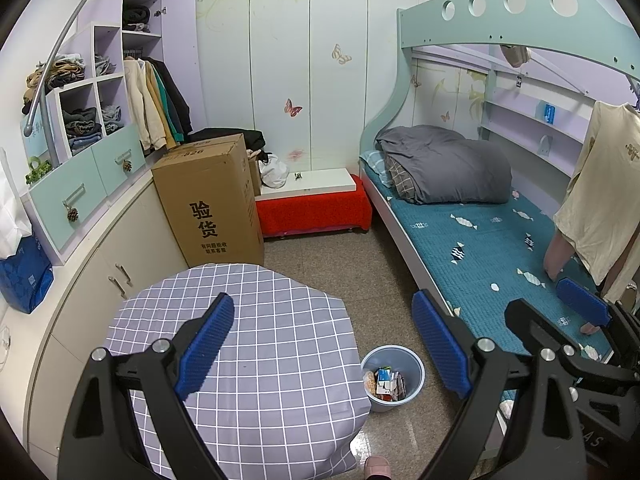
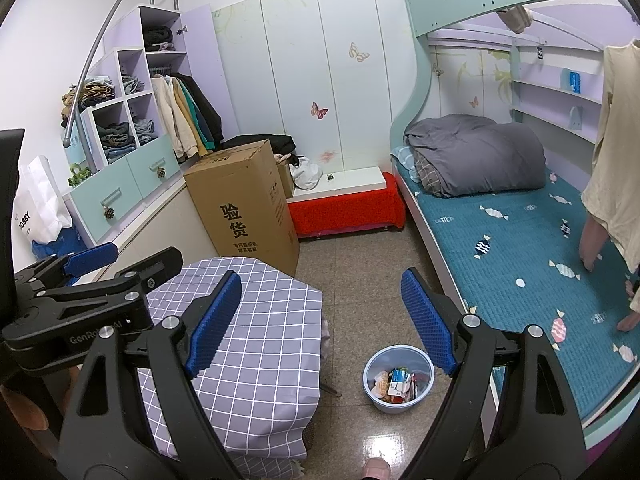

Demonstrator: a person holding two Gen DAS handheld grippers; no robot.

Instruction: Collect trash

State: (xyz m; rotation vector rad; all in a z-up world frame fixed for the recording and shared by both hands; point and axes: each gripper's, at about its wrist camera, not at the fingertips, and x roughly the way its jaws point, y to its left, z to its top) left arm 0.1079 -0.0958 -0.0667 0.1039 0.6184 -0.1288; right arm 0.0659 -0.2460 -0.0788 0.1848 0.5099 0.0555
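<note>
Trash (image 1: 387, 383) sits heaped inside one pale blue bucket (image 1: 416, 364) standing on the speckled floor (image 1: 340, 264), between the checked table (image 1: 256, 320) and the lower bunk (image 1: 480, 240); the pile is a mix of wrappers and small cartons, too jumbled to count. Both tools hang above this scene with nothing between their fingers. One left gripper (image 1: 322, 346) has its two blue-padded fingers spread wide apart, one pad over the tablecloth and the other toward the bed edge. One right gripper (image 2: 320, 324) is likewise spread wide, its two pads framing the floor just above the bucket (image 2: 424, 364) and the trash (image 2: 394, 385) in it. Each tool shows at the edge of the other's view, the right one over the bed, the left one beside the table (image 2: 260, 320). One tall cardboard box (image 1: 212, 200) printed with black characters stands just behind the table, against the low cabinets. Behind it, one red-covered bench (image 1: 316, 210) carries a white board, with a white bag at its left end. On the bunk lies one grey folded quilt (image 1: 448, 164) near the headboard, on a teal sheet patterned with candies. One cream shirt (image 1: 604, 188) hangs at the right edge over the bed. Four round holes pierce the upper bunk's rail (image 1: 516, 4) in the left wrist view. Three butterfly stickers show on the far wall panels (image 1: 280, 60). A pink slipper toe (image 1: 378, 468) pokes in at the bottom edge of both views.
</note>
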